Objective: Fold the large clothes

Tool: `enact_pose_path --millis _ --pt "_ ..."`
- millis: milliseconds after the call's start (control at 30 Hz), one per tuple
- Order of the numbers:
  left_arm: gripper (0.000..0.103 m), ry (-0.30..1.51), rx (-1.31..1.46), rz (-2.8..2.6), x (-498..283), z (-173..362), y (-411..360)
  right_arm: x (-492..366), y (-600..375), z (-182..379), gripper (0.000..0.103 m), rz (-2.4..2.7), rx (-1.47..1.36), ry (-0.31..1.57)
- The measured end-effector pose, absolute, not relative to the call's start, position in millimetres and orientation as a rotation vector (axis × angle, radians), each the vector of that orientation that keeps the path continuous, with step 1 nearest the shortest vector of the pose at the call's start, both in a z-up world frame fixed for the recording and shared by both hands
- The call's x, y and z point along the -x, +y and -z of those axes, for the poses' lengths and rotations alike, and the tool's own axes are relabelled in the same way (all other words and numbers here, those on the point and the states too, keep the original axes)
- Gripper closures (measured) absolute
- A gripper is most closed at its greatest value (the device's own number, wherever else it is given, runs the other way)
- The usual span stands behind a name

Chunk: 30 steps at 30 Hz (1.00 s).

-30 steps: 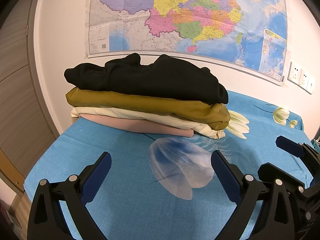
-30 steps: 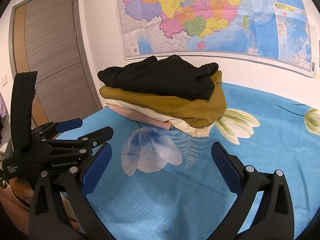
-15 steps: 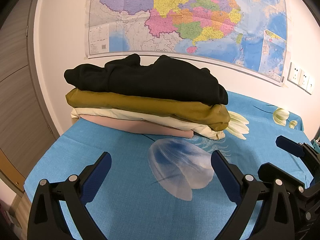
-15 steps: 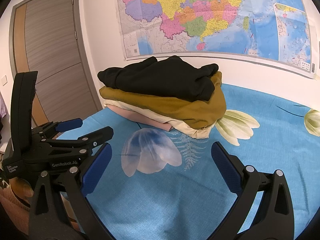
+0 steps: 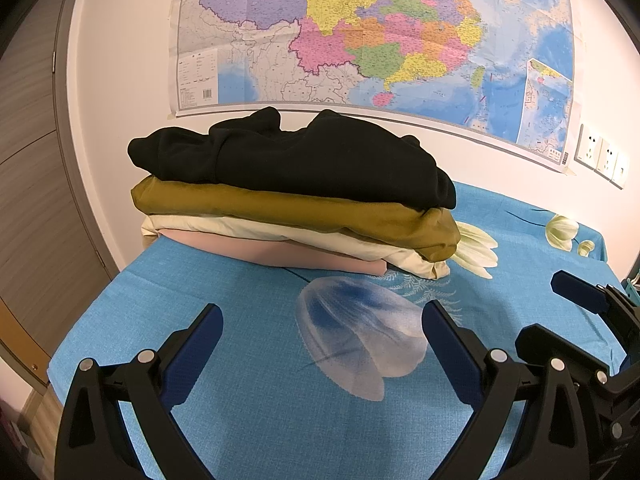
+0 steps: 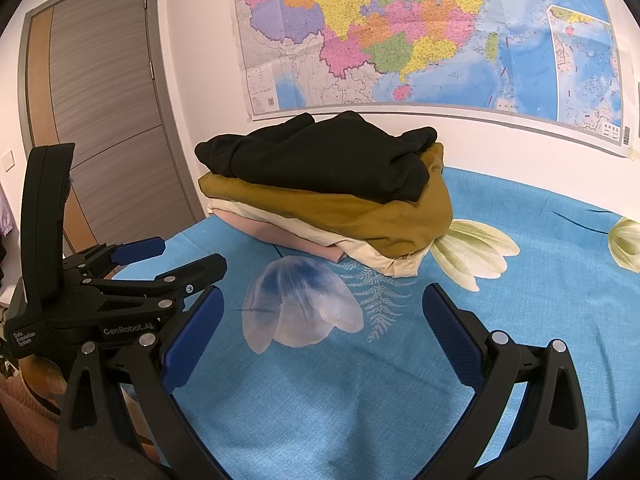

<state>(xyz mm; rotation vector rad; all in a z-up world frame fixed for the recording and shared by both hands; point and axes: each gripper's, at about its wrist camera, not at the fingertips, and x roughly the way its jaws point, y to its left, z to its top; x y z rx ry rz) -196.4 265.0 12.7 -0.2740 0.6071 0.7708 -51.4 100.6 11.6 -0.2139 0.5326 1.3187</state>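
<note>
Left wrist view: four folded garments form one stack against the wall, resting on the bright blue flower-printed cloth (image 5: 256, 392) — a black knit garment (image 5: 304, 164) on top, a mustard-olive one (image 5: 304, 212) under it, then a cream one (image 5: 280, 232), then a pale pink one (image 5: 280, 254) at the bottom. The left gripper (image 5: 322, 342) hovers over bare cloth, well short of the stack, its two blue-padded fingers spread wide and holding nothing. Only this view shows the white wall sockets (image 5: 602, 156), three of them, beside the large coloured wall map (image 5: 380, 40). The right gripper (image 5: 592, 332) enters at the right edge, partly cut off; its finger spacing cannot be read here.

Right wrist view: the same four layers appear, though the pink one is mostly hidden. The right gripper's own fingers stand wide apart, empty. Only here — the grey wooden door (image 6: 104, 120), and the left gripper seen side-on, parted.
</note>
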Motion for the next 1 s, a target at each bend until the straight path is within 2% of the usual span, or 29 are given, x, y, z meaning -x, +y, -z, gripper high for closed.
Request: enact_pose_path --millis 1000 --pt "0.007 0.598 0.253 -0.755 195.4 -9.8 263.0 49.4 102.6 -9.8 0.005 -1.307 0.217 0.542"
